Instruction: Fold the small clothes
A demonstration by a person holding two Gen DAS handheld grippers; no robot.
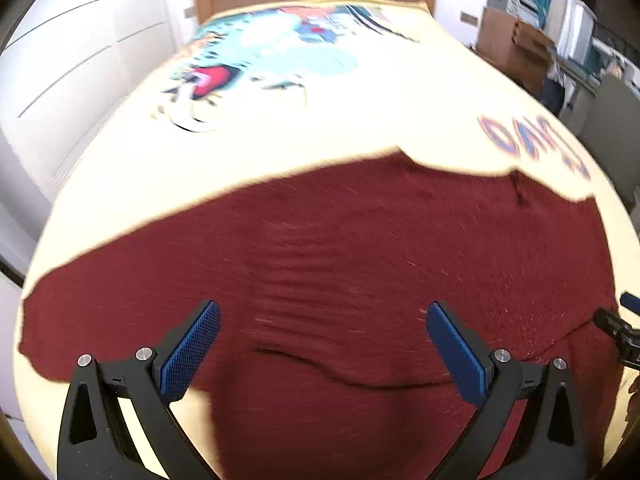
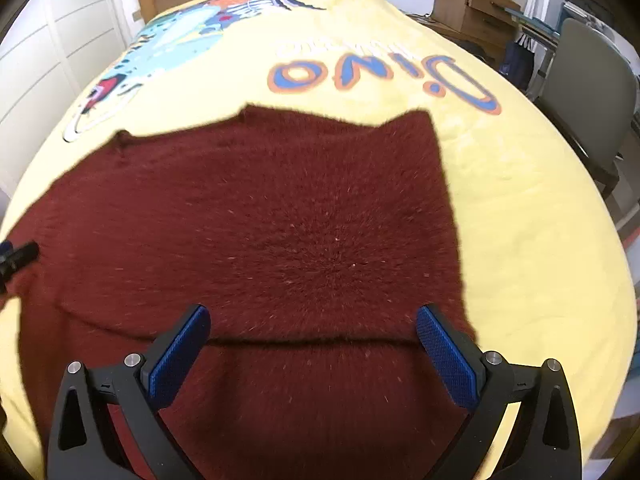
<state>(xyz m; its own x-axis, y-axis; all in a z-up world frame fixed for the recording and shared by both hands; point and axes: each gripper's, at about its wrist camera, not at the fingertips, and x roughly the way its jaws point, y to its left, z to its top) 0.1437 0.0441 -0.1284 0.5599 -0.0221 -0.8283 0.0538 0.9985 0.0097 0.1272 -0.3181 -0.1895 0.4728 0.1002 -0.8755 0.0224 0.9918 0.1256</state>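
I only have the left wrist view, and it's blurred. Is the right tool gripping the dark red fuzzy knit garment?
Observer: No. The right tool is open over the dark red fuzzy knit garment, gripping nothing.
Operator: Where does the garment's right side end?
Observer: Its right edge lies on the yellow printed blanket, short of the bed's side.
Operator: My view cuts off the blanket's lettering. What does it say?
Observer: The blue and orange lettering reads "Dino", upside down from here.

Fuzzy knit sweater (image 2: 256, 216) (matt maroon)
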